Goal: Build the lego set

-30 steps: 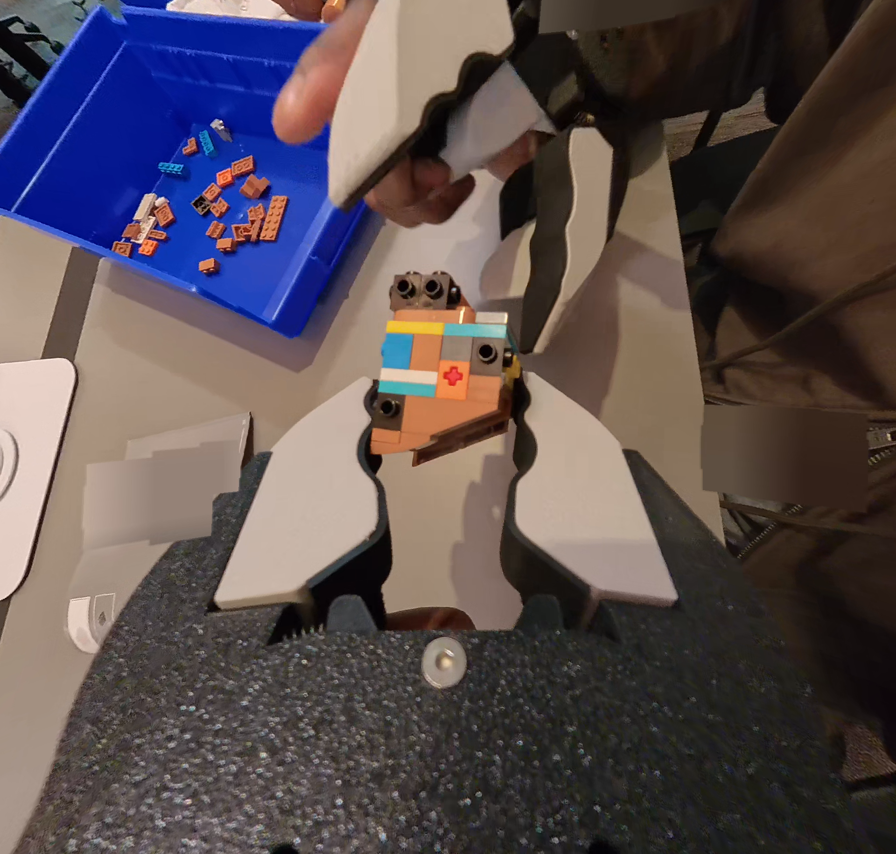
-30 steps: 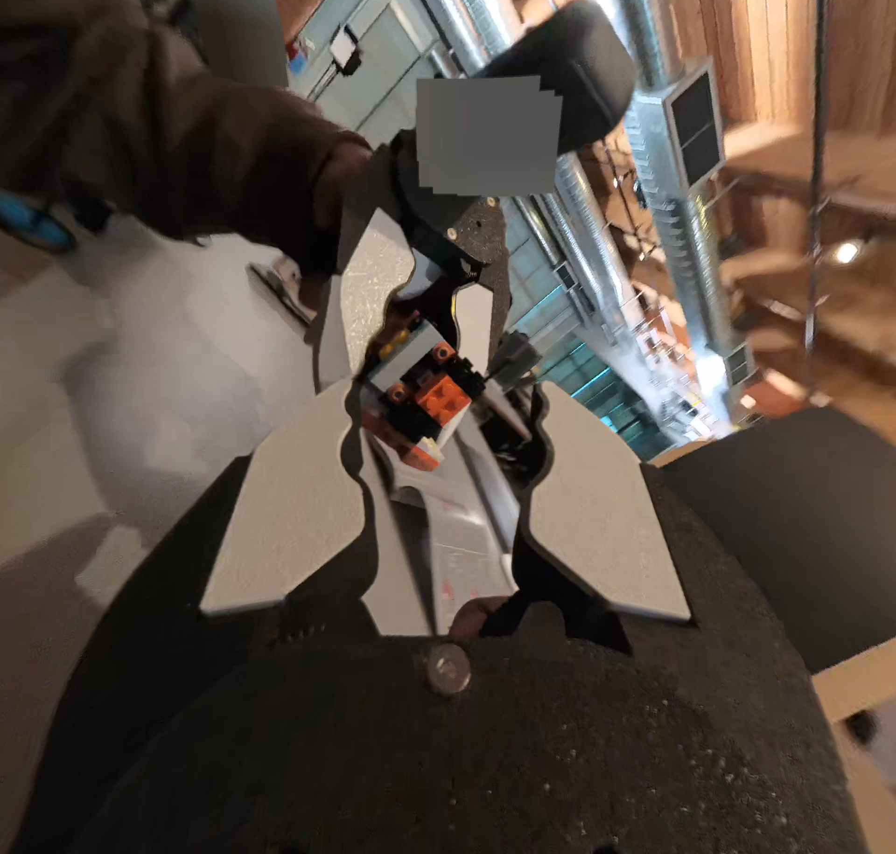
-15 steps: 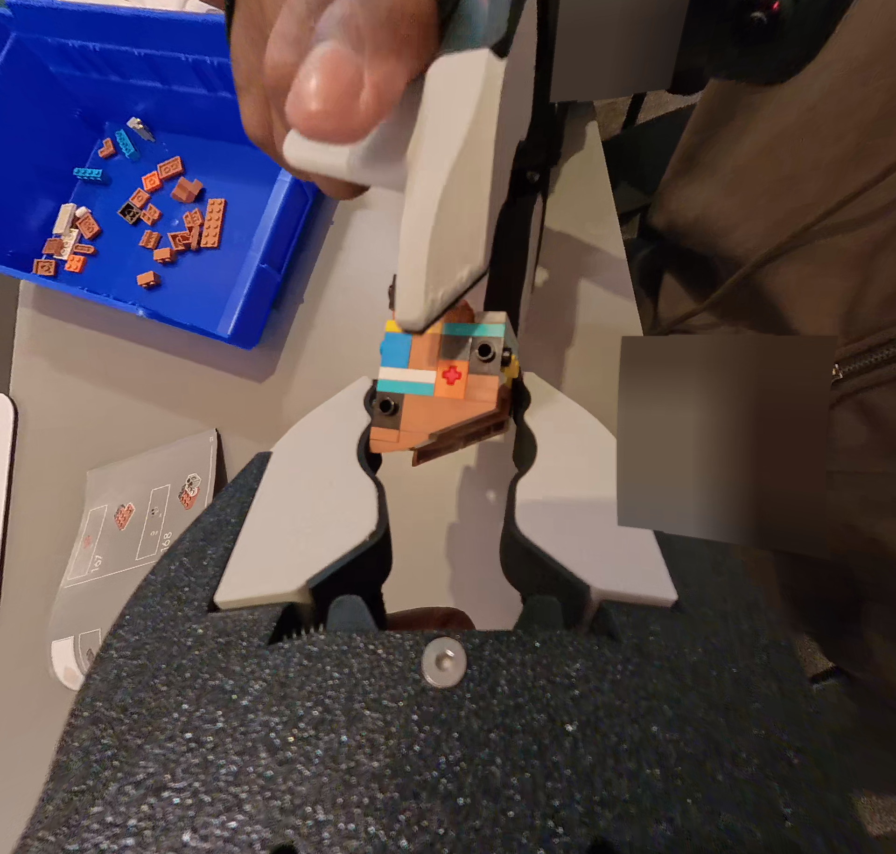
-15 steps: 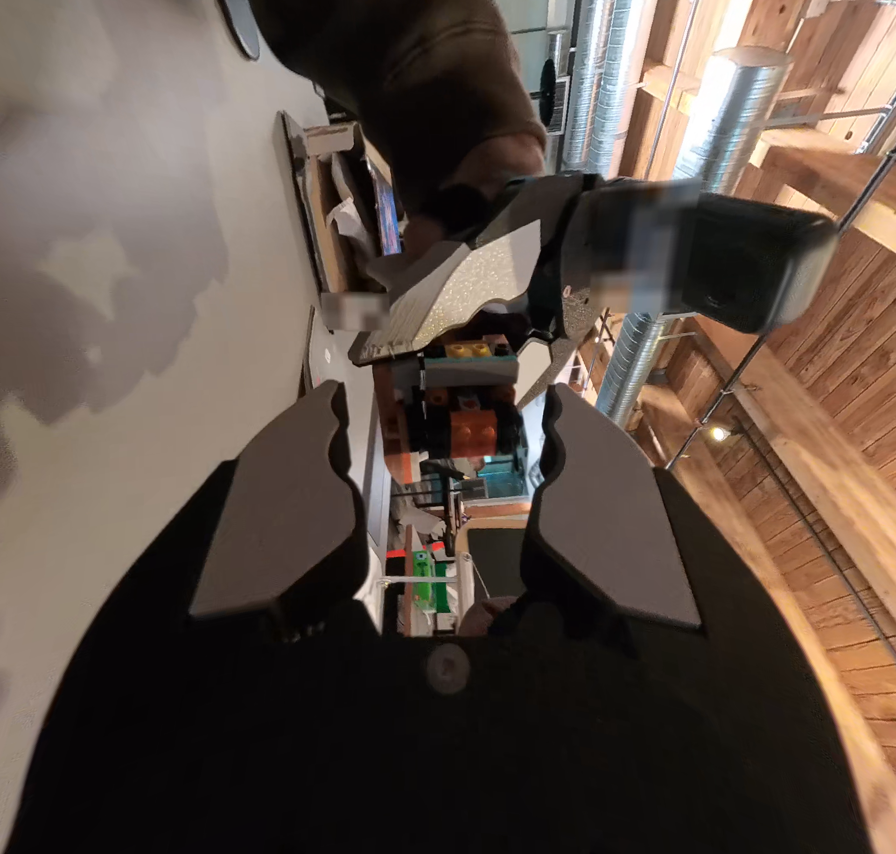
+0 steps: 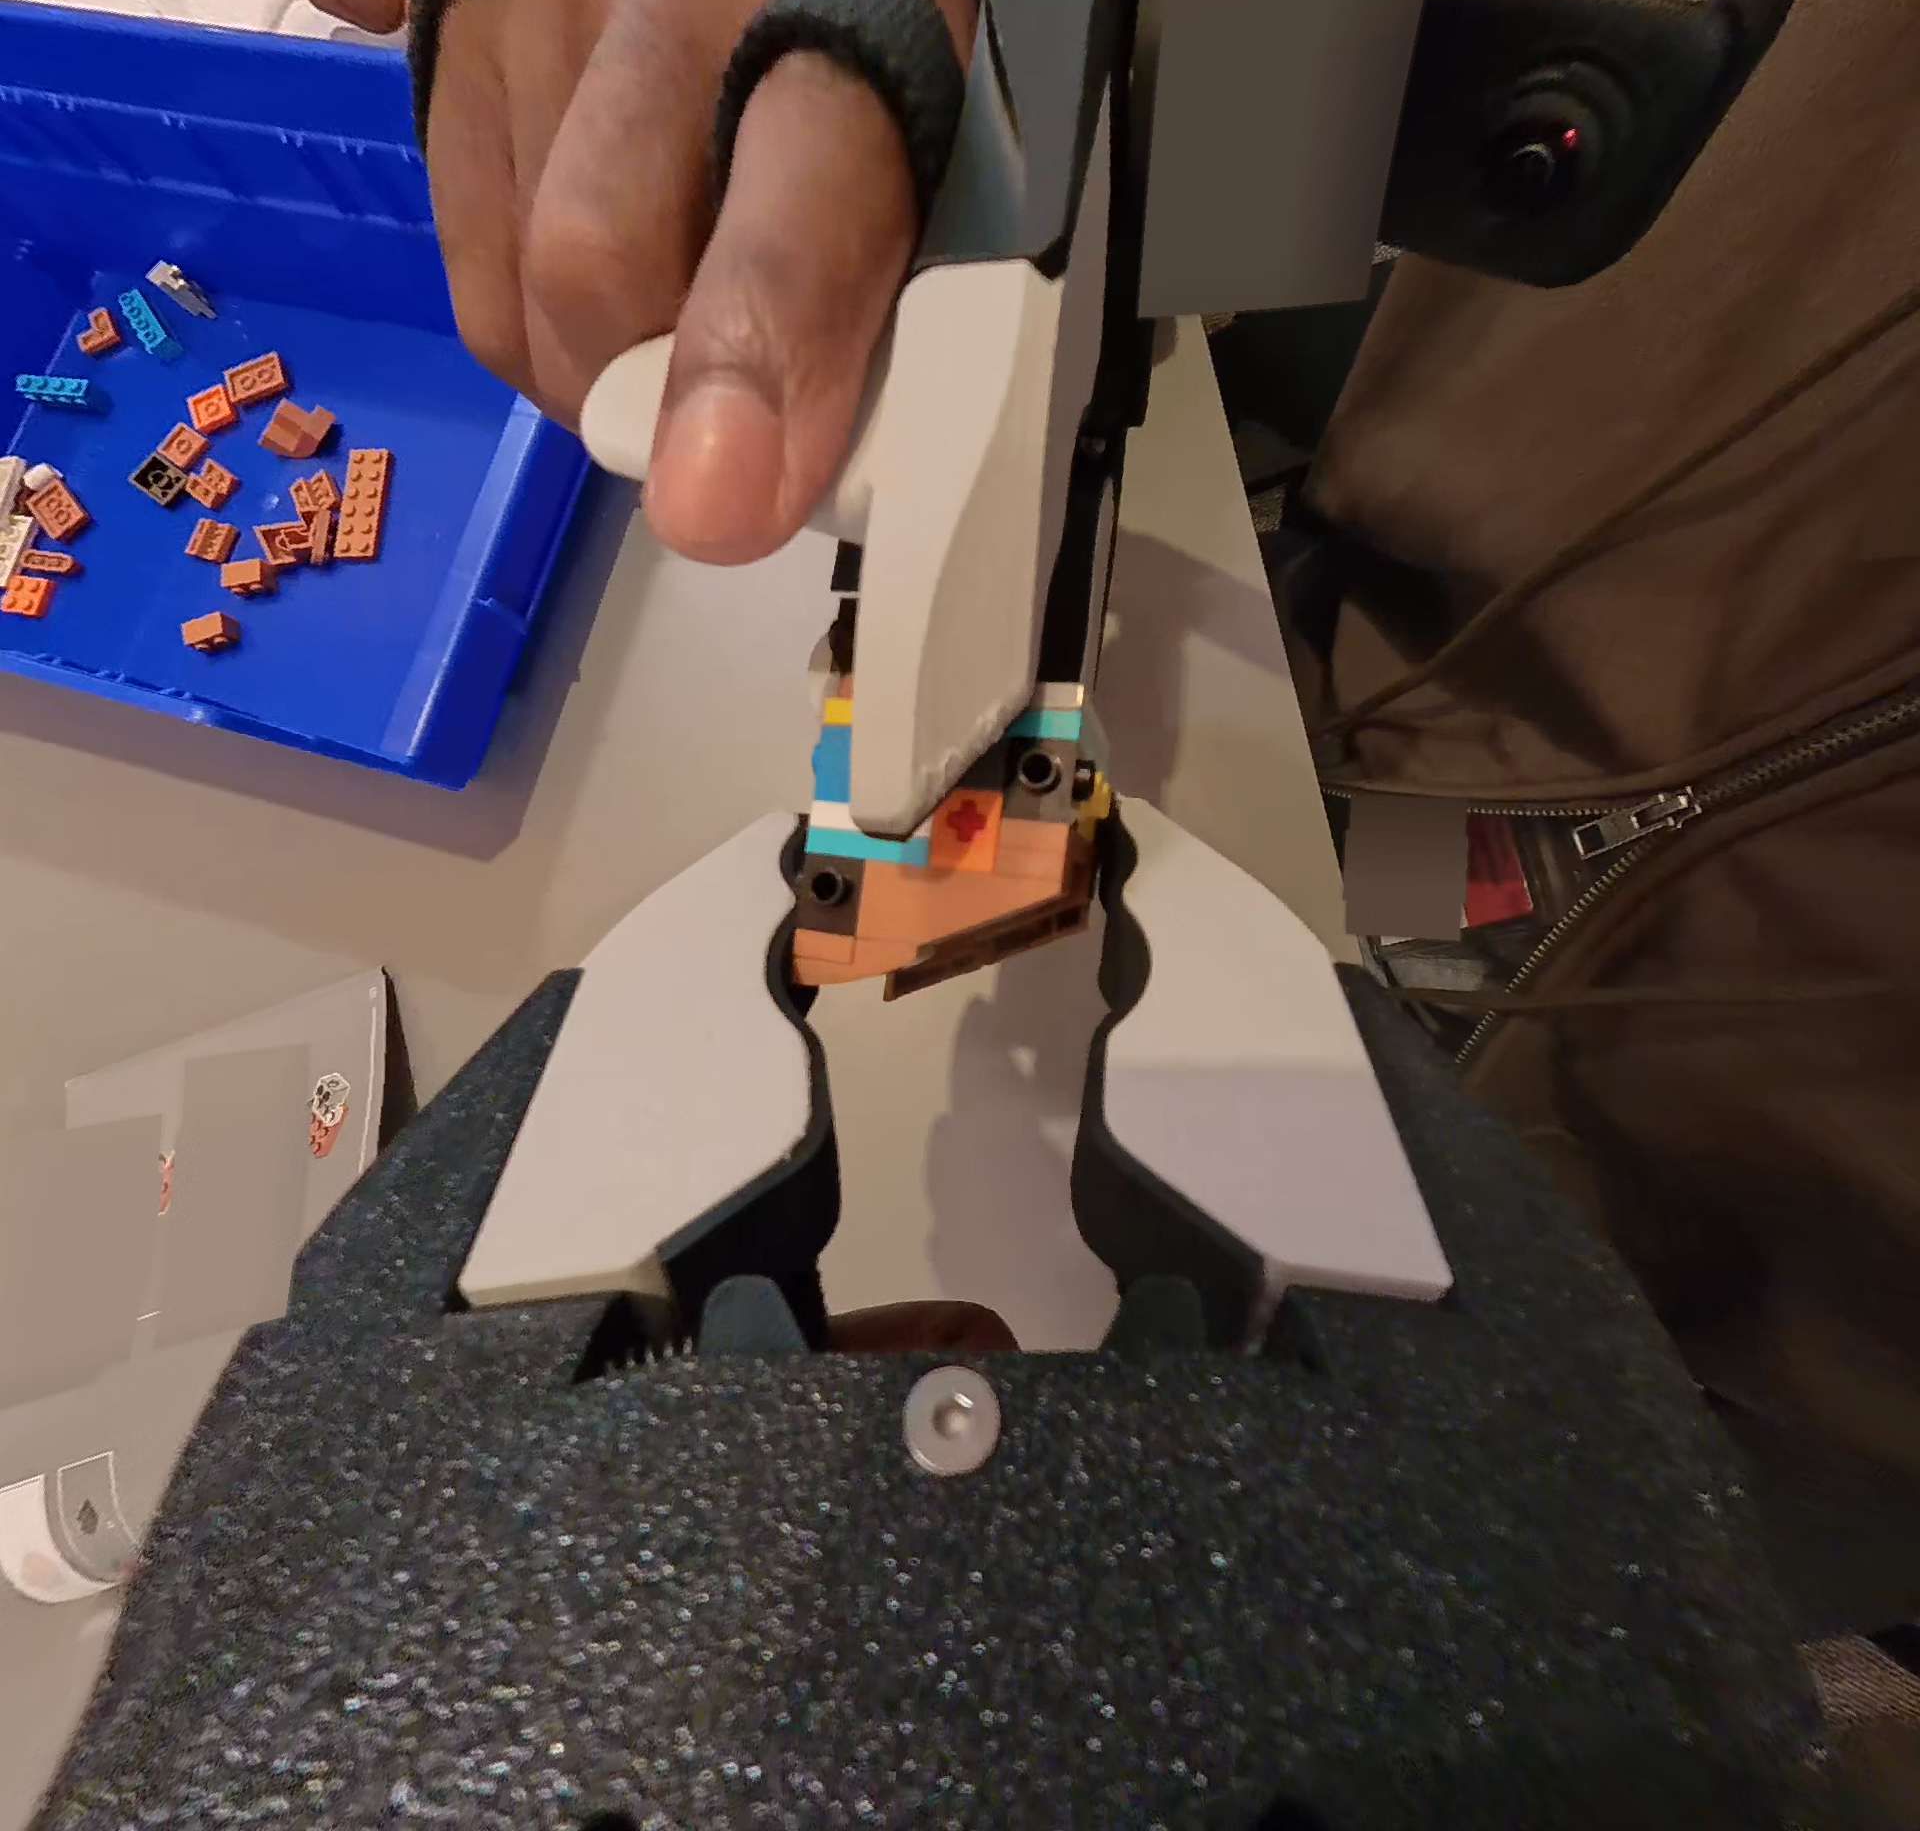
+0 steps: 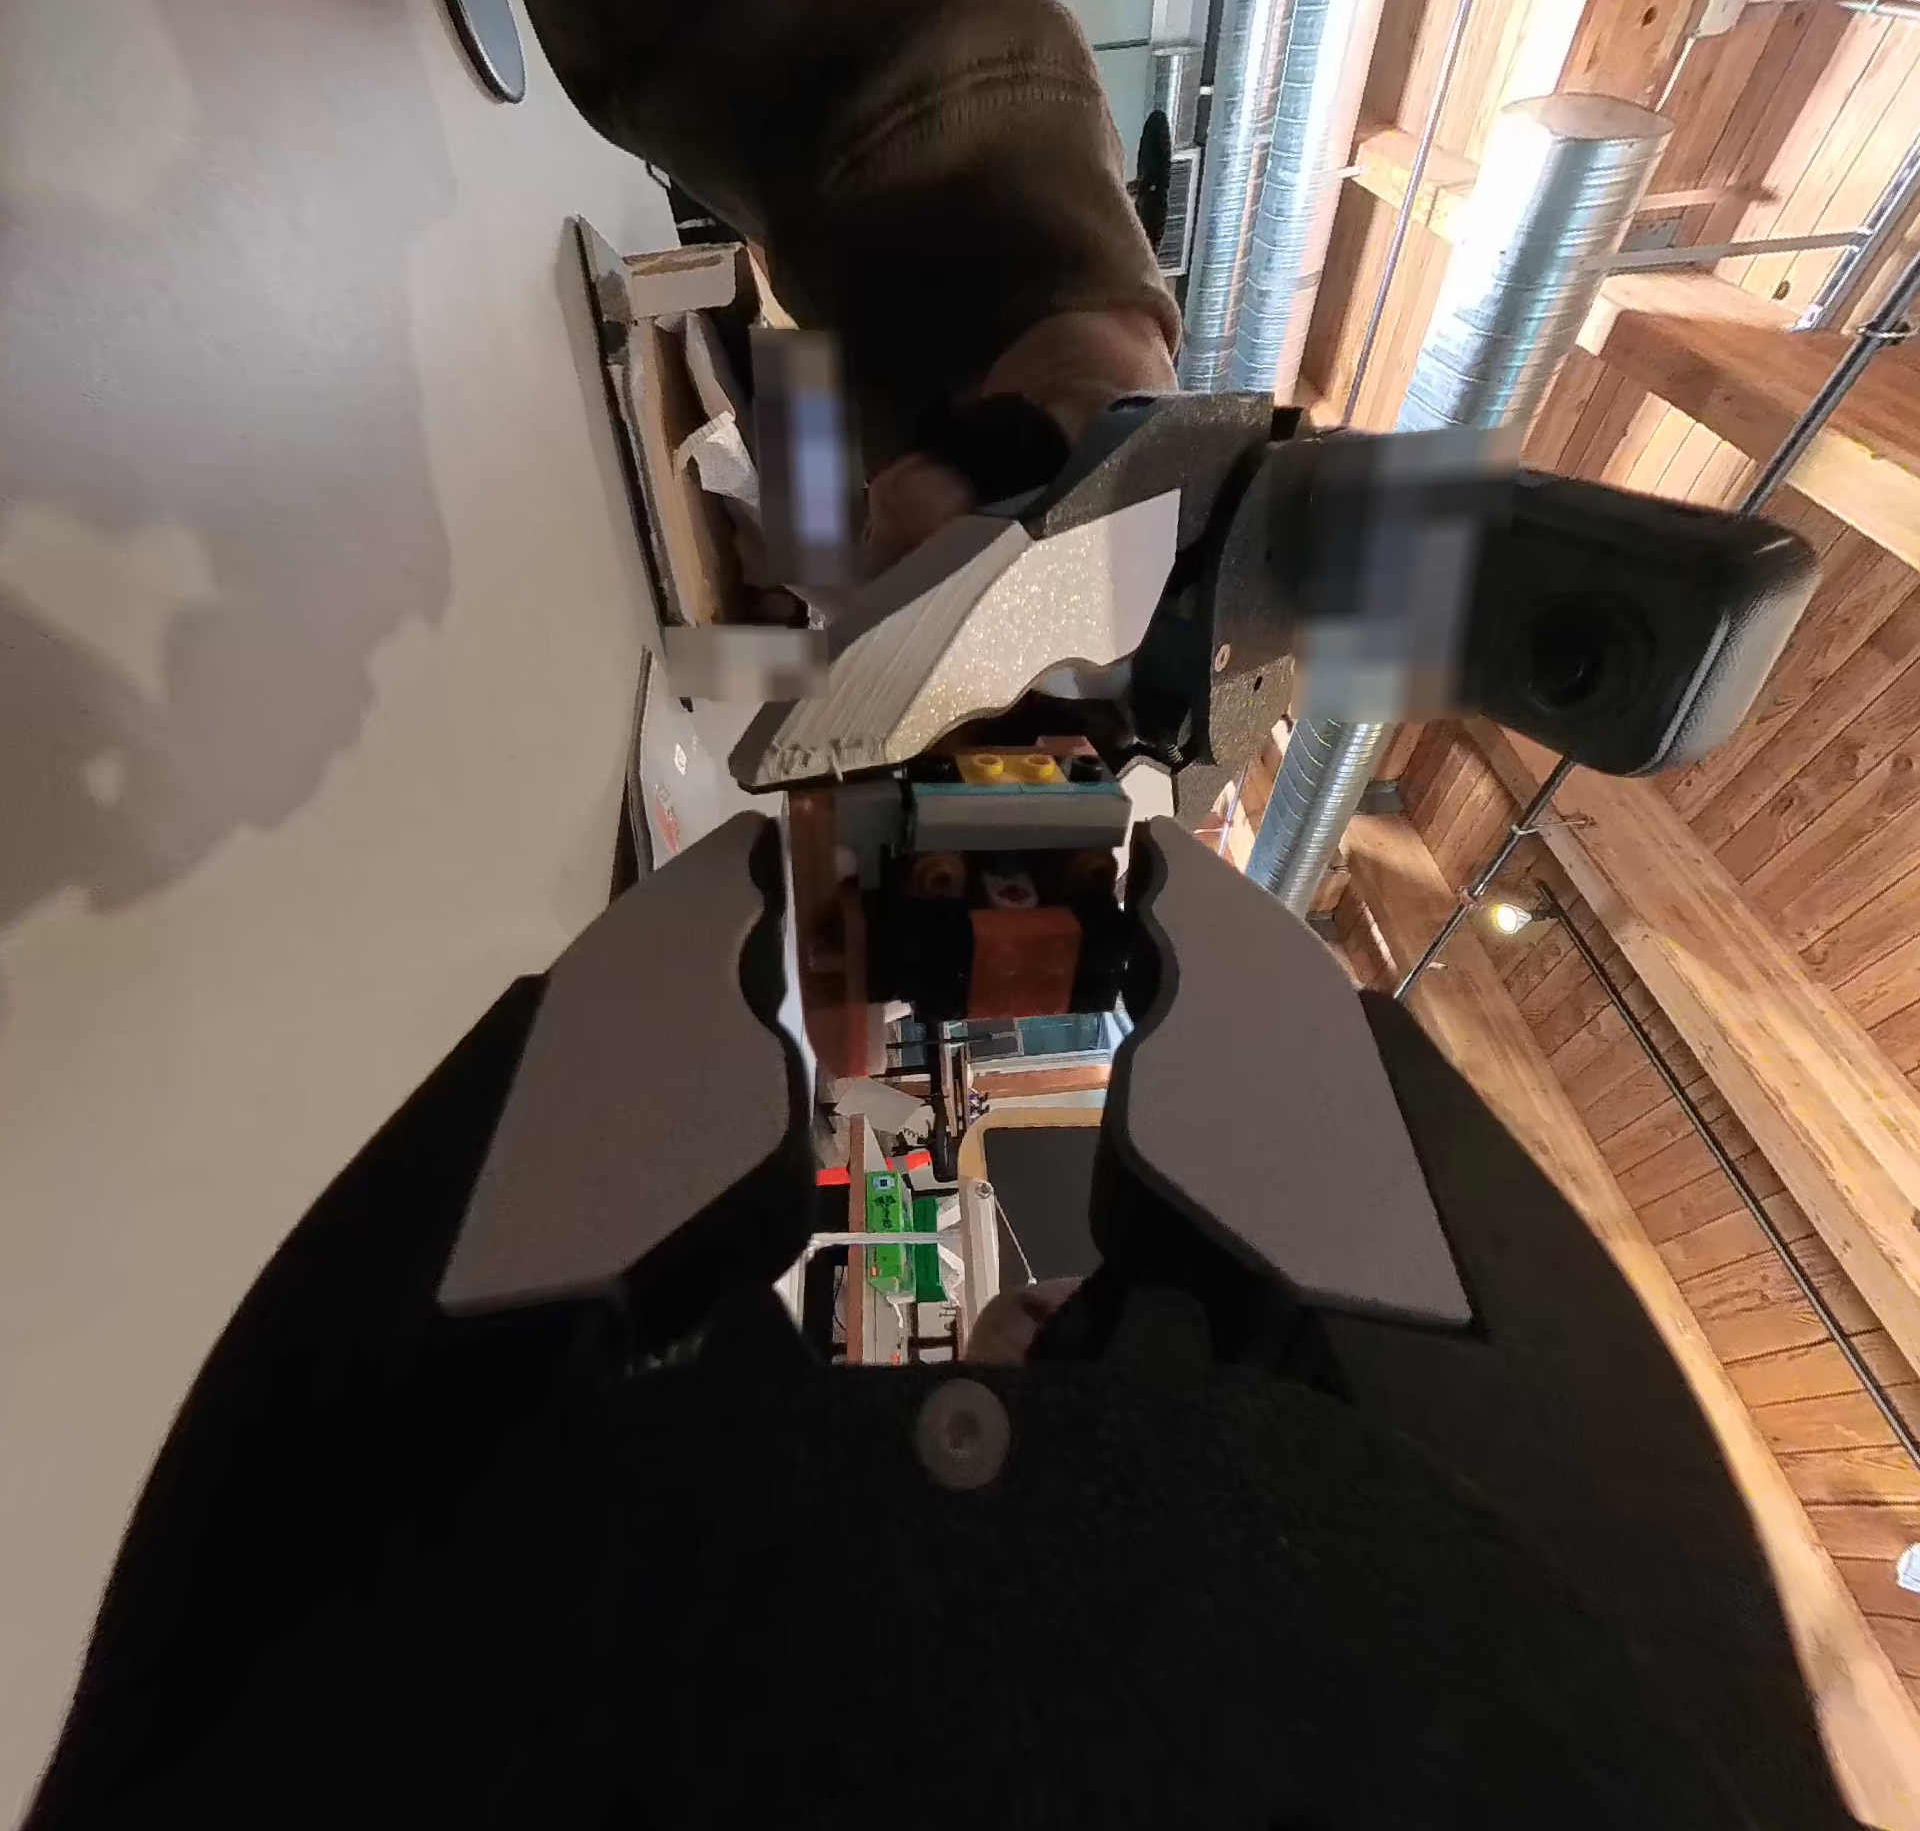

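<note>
A small lego model [image 5: 935,908] of tan, brown, teal and white bricks, with an orange tile bearing a red cross, is pinched between the tips of my left gripper [image 5: 951,867] above the grey table. My right gripper comes down from above; one of its fingers [image 5: 956,586] covers the model's upper front. In the right wrist view my right gripper [image 6: 956,846] straddles the model [image 6: 1018,950], and both fingers touch its sides. One finger of the left gripper [image 6: 987,628] lies across the model's far side there.
A blue bin [image 5: 260,150] with several loose brown, orange and teal bricks [image 5: 270,493] stands at the back left. An instruction sheet [image 5: 260,1106] lies on the table [image 5: 208,898] at the left. A hand [image 5: 675,223] grips the right gripper. A brown jacket [image 5: 1610,950] fills the right side. Only a small space, under 4 cm, lies between the two pairs of fingers.
My right gripper has swung down over the model and its fingers have narrowed onto it. My left gripper kept hold of the model and moved a little toward the bin.
</note>
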Demonstrator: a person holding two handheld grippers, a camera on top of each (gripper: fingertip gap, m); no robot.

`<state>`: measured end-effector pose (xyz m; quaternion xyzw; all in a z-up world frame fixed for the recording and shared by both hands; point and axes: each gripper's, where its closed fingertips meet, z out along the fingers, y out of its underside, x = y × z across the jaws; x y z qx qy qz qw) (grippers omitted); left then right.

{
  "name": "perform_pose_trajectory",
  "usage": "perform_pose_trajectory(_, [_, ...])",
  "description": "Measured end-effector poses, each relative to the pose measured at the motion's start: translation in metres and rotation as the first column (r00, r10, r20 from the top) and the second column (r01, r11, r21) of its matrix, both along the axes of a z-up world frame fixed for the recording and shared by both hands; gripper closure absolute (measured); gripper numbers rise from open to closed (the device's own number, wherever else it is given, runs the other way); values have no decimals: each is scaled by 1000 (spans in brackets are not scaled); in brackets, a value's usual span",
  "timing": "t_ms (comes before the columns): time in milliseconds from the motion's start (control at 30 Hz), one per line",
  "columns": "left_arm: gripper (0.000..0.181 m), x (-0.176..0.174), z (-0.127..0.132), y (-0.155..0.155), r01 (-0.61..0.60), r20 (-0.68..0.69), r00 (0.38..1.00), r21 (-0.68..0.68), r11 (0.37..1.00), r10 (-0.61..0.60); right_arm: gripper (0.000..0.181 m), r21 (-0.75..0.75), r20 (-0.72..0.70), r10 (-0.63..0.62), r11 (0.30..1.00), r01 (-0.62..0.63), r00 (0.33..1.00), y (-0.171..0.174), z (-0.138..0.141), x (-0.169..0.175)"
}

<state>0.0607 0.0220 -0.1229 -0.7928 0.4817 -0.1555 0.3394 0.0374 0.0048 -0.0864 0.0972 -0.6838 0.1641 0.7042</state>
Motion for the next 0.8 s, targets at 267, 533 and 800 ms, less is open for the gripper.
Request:
perform_pose_trajectory(267, [128, 0, -1, -2, 1, 31, 1000, -24, 1000, 0, 118, -25, -38, -30, 999, 29, 999, 1, 0, -2])
perform_pose_trajectory(533, [128, 2, -2, -3, 4, 17, 1000, -32, 999, -3, 110, -58, -47, -35, 998, 32, 998, -2, -1, -3])
perform_pose_trajectory(800, [128, 5, -4, -7, 12, -14, 1000, -45, 999, -12, 116, -55, -87, -30, 998, 25, 996, -6, 0, 1])
